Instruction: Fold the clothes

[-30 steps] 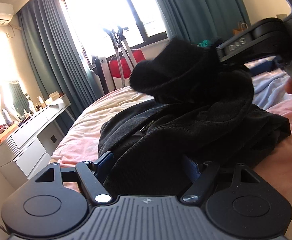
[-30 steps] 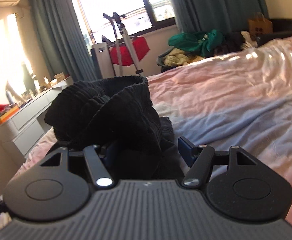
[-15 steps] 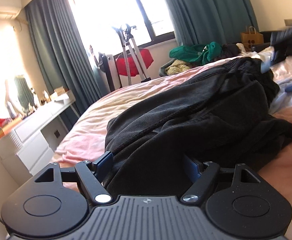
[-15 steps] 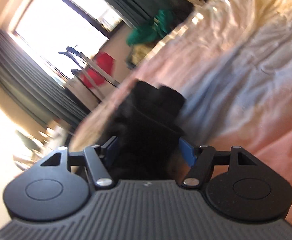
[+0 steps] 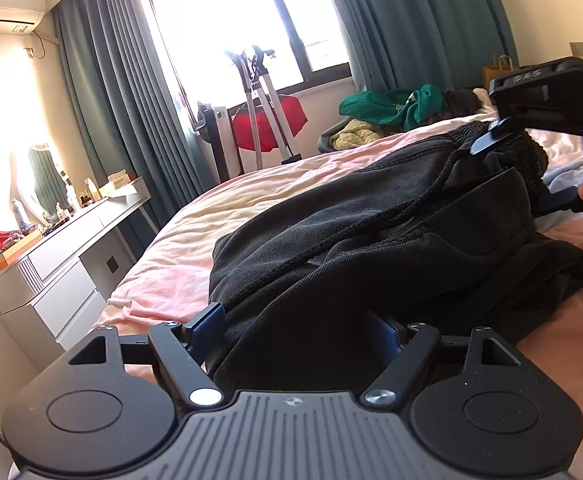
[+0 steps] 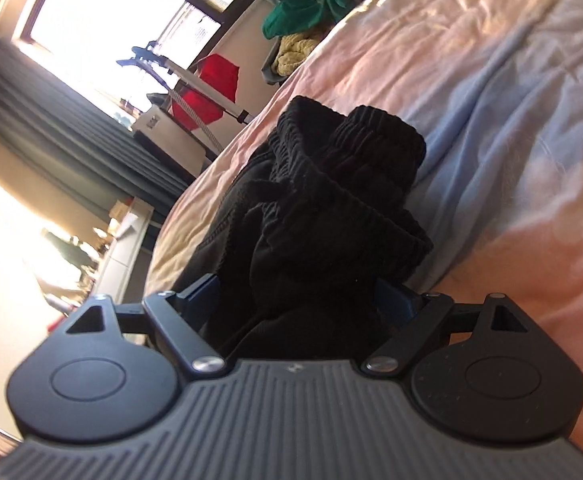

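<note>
Bed point(image 5: 251, 200): right gripper point(image 6: 297, 300) rolled, opening.

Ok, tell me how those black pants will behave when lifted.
The black pants lie in soft folds on the bed, so they'll probably droop. The thick ribbed waistband suggests some weight. The drawstring may dangle.

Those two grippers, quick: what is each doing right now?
Left gripper: jaws wide around a thick bunch of the black trousers; grip cannot be told.
Right gripper: jaws opening, the trousers' waistband between them.
</note>
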Action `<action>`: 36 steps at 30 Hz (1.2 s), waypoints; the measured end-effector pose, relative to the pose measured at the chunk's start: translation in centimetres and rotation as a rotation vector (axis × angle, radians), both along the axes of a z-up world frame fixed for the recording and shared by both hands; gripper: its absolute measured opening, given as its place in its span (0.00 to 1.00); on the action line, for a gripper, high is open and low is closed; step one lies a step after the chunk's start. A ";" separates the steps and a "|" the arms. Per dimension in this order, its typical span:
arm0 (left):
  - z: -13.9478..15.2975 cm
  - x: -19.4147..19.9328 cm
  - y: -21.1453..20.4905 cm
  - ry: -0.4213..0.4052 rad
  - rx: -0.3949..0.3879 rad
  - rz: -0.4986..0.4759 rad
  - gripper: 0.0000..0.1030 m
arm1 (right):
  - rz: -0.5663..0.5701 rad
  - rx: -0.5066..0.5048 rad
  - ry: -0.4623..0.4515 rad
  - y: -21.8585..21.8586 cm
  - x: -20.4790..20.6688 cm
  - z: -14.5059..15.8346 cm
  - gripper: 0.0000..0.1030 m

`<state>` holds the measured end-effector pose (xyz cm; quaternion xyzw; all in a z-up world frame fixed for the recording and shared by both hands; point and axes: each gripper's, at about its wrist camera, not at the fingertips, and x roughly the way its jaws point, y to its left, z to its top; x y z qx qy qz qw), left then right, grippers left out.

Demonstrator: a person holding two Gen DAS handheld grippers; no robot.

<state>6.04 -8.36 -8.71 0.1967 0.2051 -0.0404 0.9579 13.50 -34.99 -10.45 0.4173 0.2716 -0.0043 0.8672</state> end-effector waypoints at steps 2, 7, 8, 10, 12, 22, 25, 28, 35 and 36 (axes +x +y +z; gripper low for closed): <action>0.0 -0.1 -0.1 -0.004 0.002 -0.002 0.77 | 0.007 -0.045 0.003 0.4 0.1 -0.1 0.84; 0.0 -0.3 -0.1 -0.006 0.001 -0.002 0.77 | -0.022 -0.073 0.023 0.1 -0.7 -0.3 0.59; -0.1 -0.3 -0.1 -0.007 0.001 -0.002 0.77 | -0.027 -0.052 0.021 -0.3 -1.0 -0.3 0.54; -0.1 -0.4 -0.1 -0.011 0.002 -0.002 0.77 | -0.034 -0.025 0.008 -0.7 -1.5 -0.2 0.46; 0.0 -0.6 -0.1 -0.015 0.000 -0.004 0.77 | -0.039 -0.012 -0.013 -0.8 -2.0 0.3 0.32; 1.3 -1.6 0.6 -0.037 -0.066 -0.028 0.77 | -0.093 0.018 -0.049 -2.2 -4.3 1.8 0.13; 1.6 -1.1 1.4 0.035 -0.125 -0.008 0.77 | -0.056 0.032 0.005 -2.8 -4.1 0.5 0.14; 2.2 -1.2 3.1 0.084 -0.200 0.020 0.77 | -0.027 0.040 0.013 -3.0 -4.3 0.4 0.17; 3.4 -2.1 4.9 0.119 -0.217 0.016 0.83 | 0.010 -0.016 -0.026 -2.8 -5.9 2.5 0.21; 3.3 -2.1 4.7 0.128 -0.217 0.026 0.83 | 0.020 -0.050 -0.028 -2.6 -6.1 3.0 0.22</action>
